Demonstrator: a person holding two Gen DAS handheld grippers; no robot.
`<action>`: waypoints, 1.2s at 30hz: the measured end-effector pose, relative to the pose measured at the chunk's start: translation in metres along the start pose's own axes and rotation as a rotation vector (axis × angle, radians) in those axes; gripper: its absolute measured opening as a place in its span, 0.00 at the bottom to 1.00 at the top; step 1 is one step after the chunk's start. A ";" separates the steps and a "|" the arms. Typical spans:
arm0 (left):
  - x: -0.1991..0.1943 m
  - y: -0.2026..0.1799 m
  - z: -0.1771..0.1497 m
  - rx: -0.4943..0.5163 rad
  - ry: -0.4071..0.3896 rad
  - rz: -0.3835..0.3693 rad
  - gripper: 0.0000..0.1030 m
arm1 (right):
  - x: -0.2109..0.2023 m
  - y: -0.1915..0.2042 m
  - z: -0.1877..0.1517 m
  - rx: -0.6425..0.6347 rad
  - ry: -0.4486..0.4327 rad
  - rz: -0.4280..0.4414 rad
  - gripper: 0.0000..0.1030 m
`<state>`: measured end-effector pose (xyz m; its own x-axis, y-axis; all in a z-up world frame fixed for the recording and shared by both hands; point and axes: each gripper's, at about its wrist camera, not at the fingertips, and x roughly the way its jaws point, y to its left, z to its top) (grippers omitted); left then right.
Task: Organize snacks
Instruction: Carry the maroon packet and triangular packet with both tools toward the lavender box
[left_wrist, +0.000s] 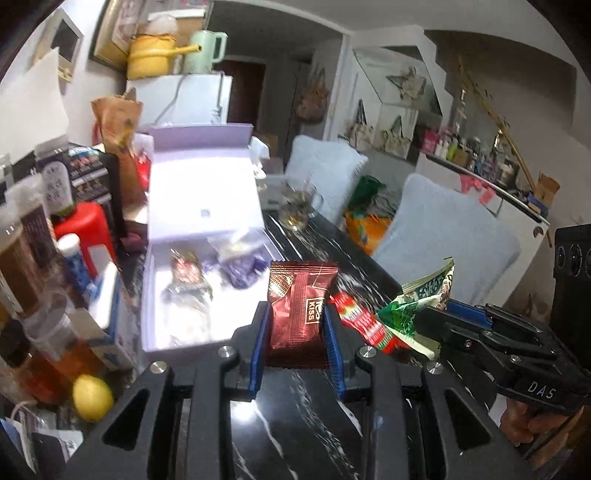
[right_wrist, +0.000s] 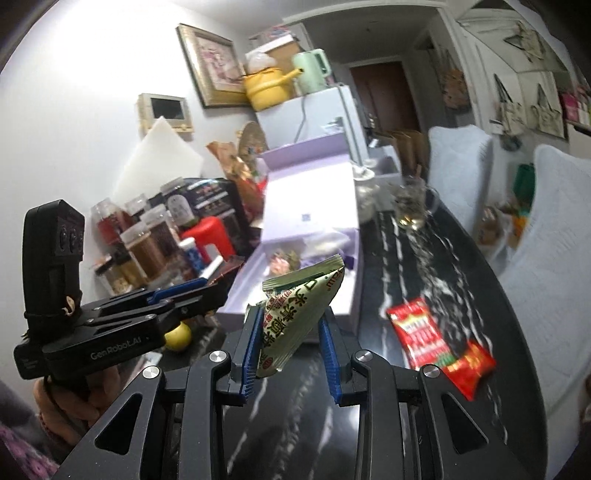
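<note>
Left gripper (left_wrist: 295, 325): jaws drawn in on a dark red snack packet (left_wrist: 301, 302). Both blue pads (left_wrist: 258, 332) press the packet's sides. The packet stands upright between them, its top edge well above the fingertips and its lower part hidden between the fingers. It is clear of the table. In the right wrist view this gripper (right_wrist: 218, 286) appears side-on at the left, with a corner of the red-brown wrapper showing at its tip.

Right gripper (right_wrist: 288, 328): jaws narrowed on a green snack packet (right_wrist: 295, 310) with red printed characters. The packet sits tilted, puffed and creased. The left pad (right_wrist: 253, 339) is against it; contact on the right pad is hard to judge, since the packet tapers away there. The packet is held off the table. In the left wrist view the same gripper (left_wrist: 432, 325) enters from the right with the green packet (left_wrist: 417, 302) crumpled at its tip.

Table (right_wrist: 406, 258): black with white veining. One red snack packet (right_wrist: 439, 339) lies flat on it, to the right of the right gripper and apart from both sets of jaws.

Box (left_wrist: 155, 332): pale lilac, lid raised, standing on the table just beyond the two grippers. Several wrapped snacks (left_wrist: 188, 273) lie inside; they are blurred. A yellow lemon (left_wrist: 92, 397) sits left of the box, near the jars.
</note>
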<state>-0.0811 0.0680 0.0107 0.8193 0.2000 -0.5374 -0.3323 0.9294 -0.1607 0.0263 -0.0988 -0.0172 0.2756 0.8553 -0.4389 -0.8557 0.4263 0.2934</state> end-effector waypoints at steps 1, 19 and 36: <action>-0.001 0.003 0.003 0.000 -0.009 0.005 0.27 | 0.003 0.003 0.004 -0.007 -0.004 0.008 0.29; 0.028 0.058 0.062 -0.012 -0.107 0.077 0.27 | 0.070 0.016 0.085 -0.102 -0.040 0.060 0.29; 0.095 0.106 0.080 -0.067 -0.048 0.163 0.27 | 0.158 -0.008 0.123 -0.070 0.047 0.103 0.29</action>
<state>-0.0008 0.2101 0.0085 0.7731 0.3622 -0.5208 -0.4912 0.8612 -0.1302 0.1307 0.0688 0.0156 0.1649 0.8781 -0.4491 -0.9072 0.3137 0.2803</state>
